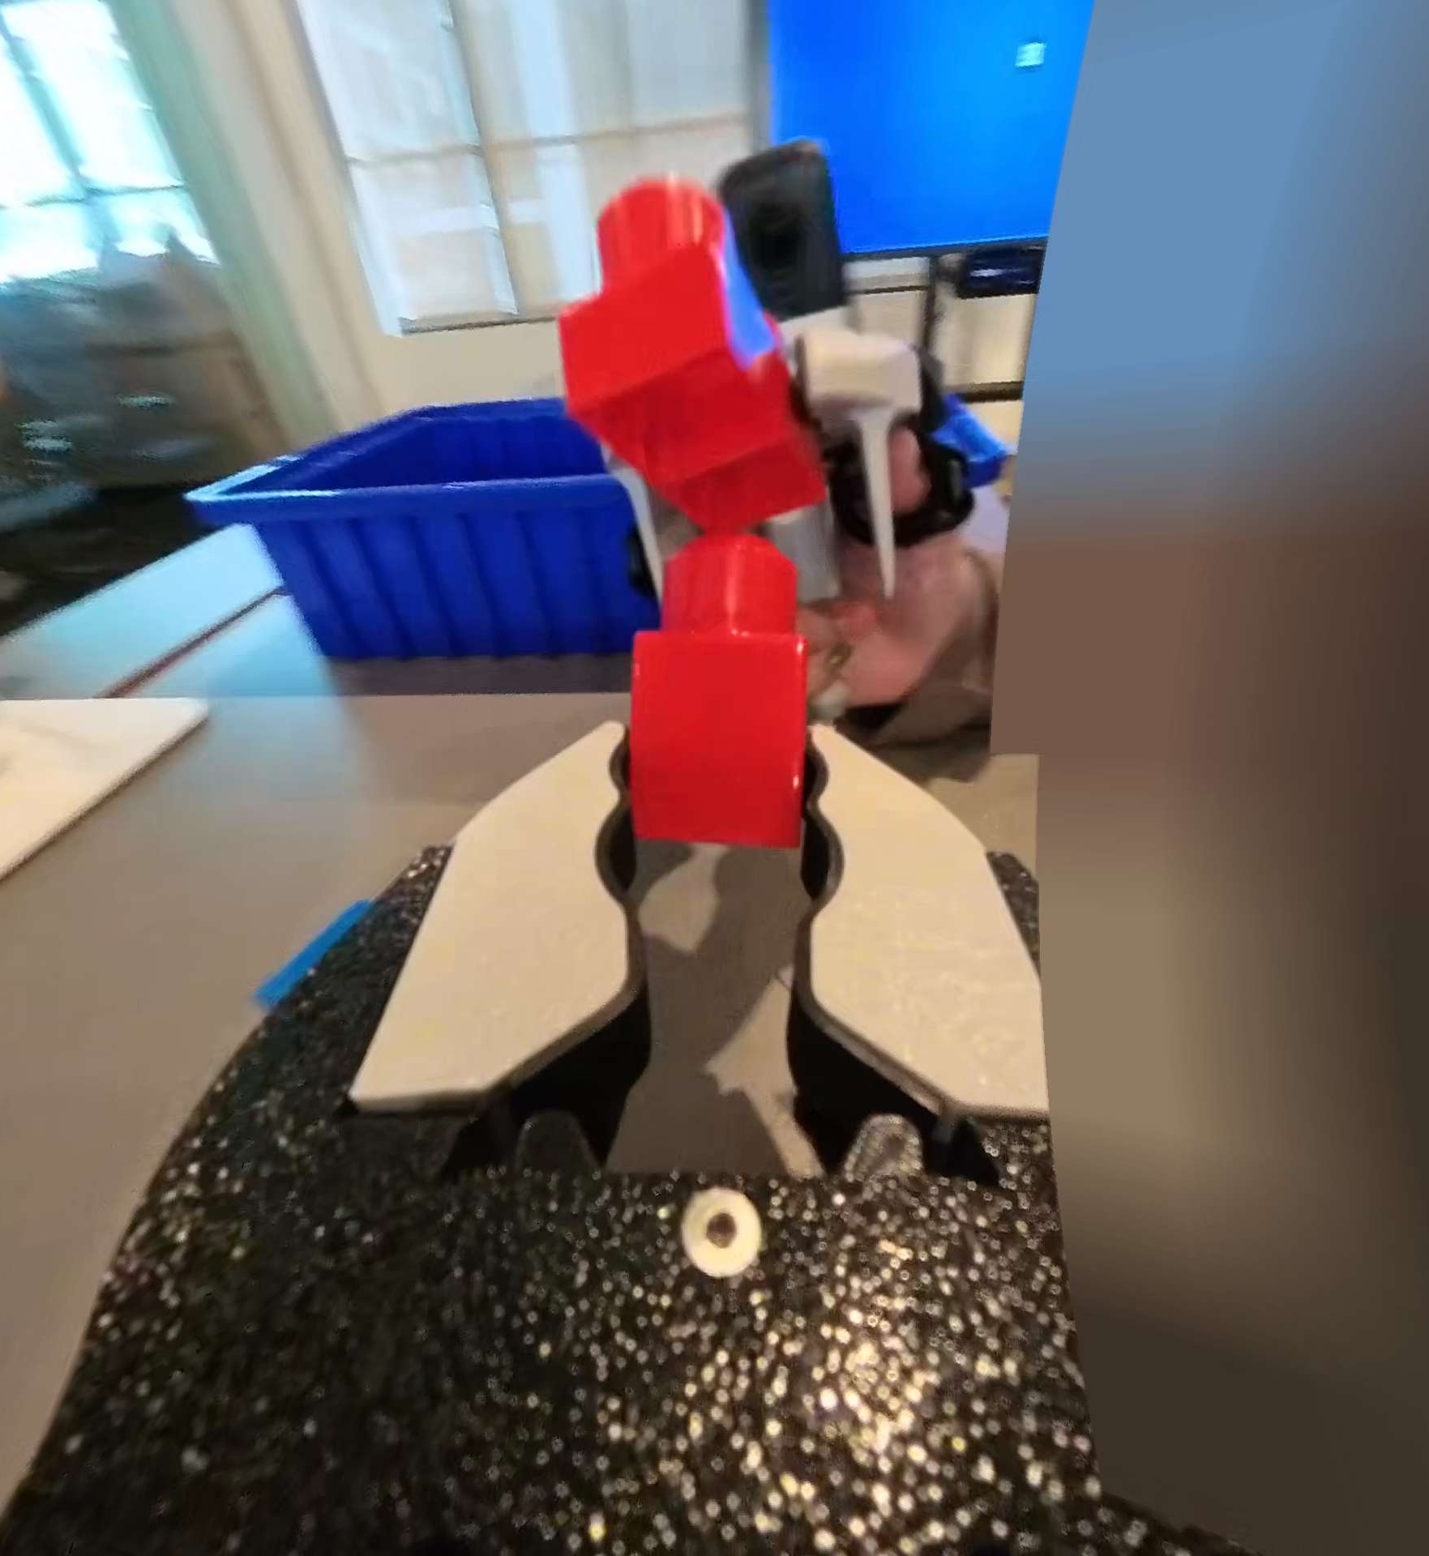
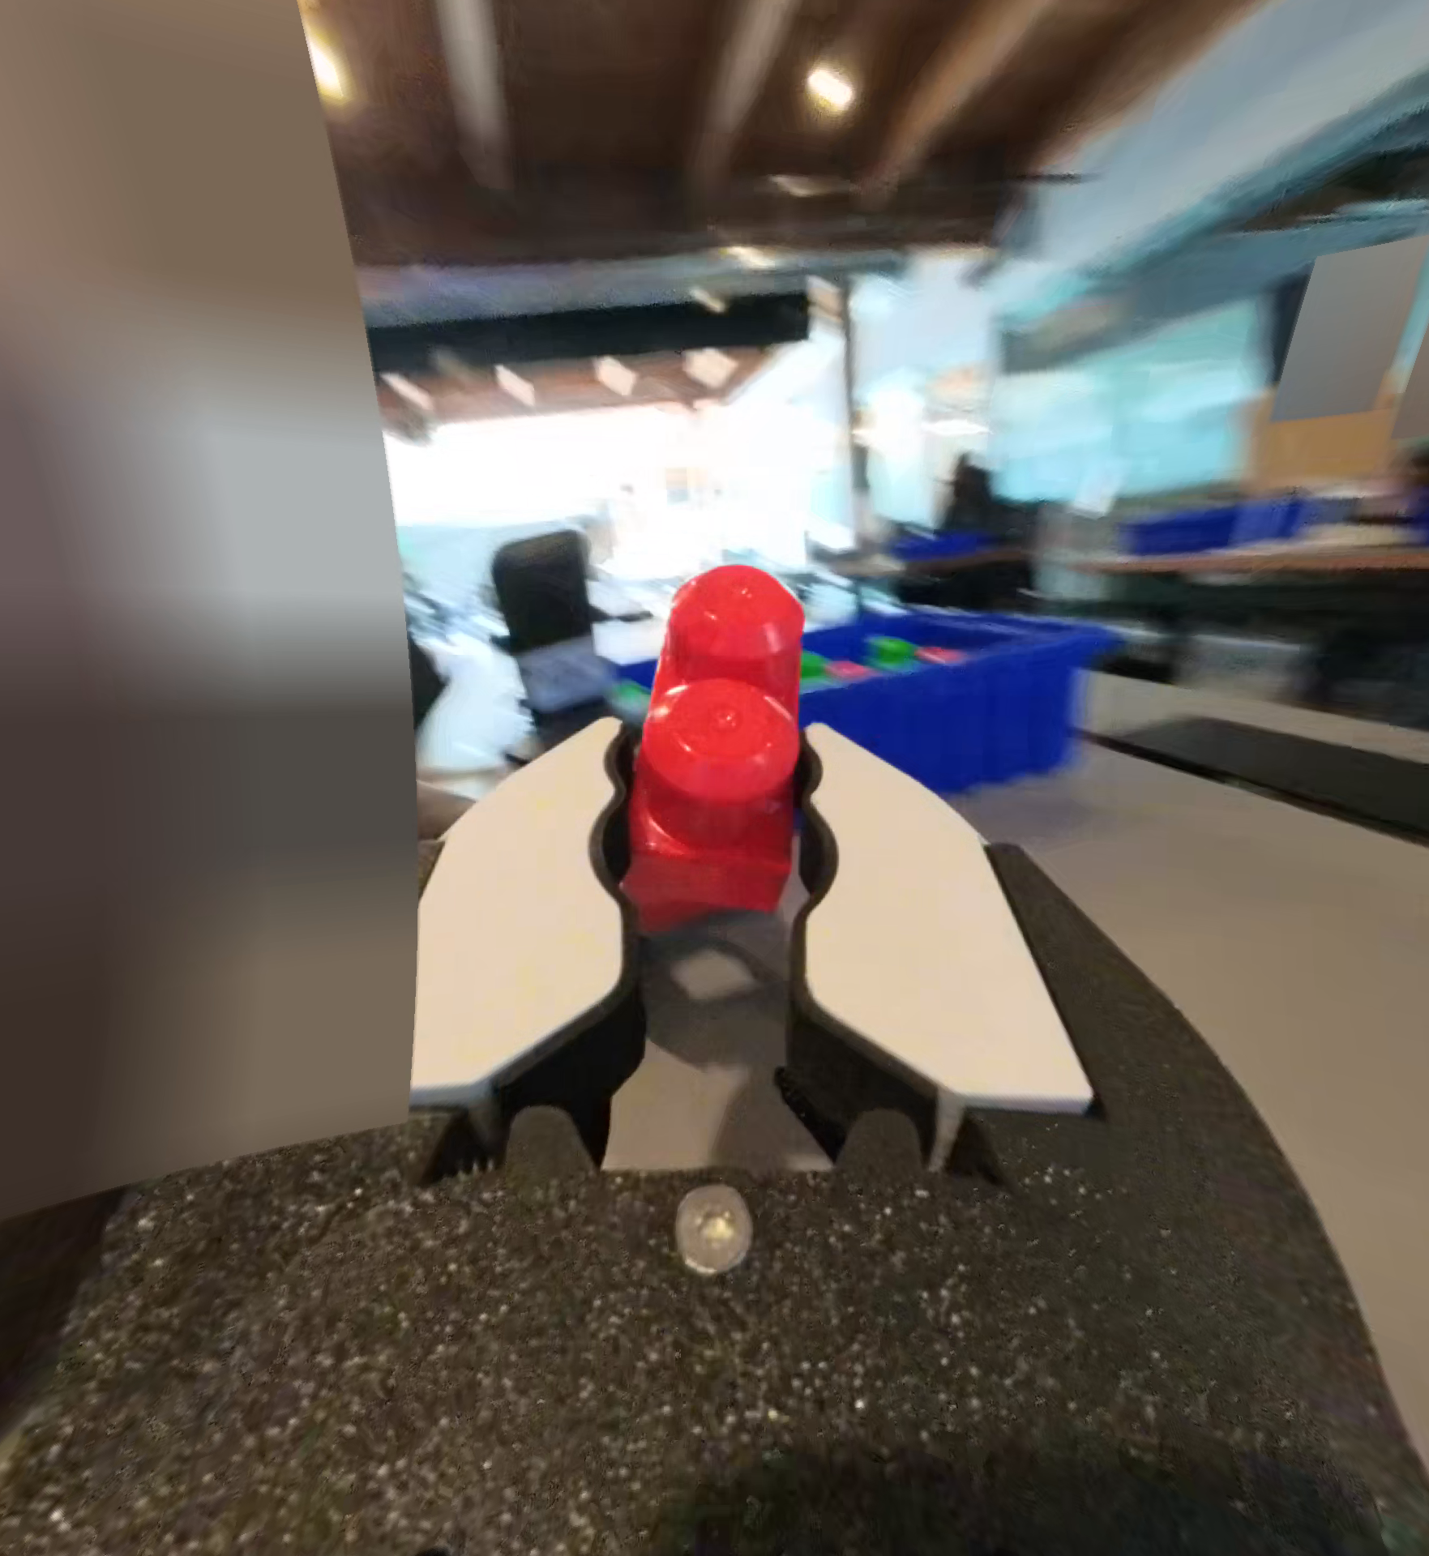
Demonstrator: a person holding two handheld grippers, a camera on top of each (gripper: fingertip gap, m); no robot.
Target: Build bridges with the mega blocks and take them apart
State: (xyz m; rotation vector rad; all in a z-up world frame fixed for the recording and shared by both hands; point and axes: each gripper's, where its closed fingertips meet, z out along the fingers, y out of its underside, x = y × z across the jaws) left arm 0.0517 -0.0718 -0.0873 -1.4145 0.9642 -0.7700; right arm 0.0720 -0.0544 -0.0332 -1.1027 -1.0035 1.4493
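Supervisor: Report left unit.

Operator: My left gripper (image 1: 717, 787) has its fingers narrowed onto a single-stud red block (image 1: 719, 716), stud up, clear of the grey table (image 1: 189, 884). At 12 o'clock from it, the right gripper (image 1: 765, 539) carries a larger red block (image 1: 677, 379), tilted, just above that stud; whether they touch, I cannot tell.

Supervisor: Right unit?

Operator: In the right wrist view, my right gripper (image 2: 715, 808) is clamped on the two-stud red block (image 2: 715, 775). A blue bin (image 2: 946, 716) of blocks sits at 1 o'clock behind it.
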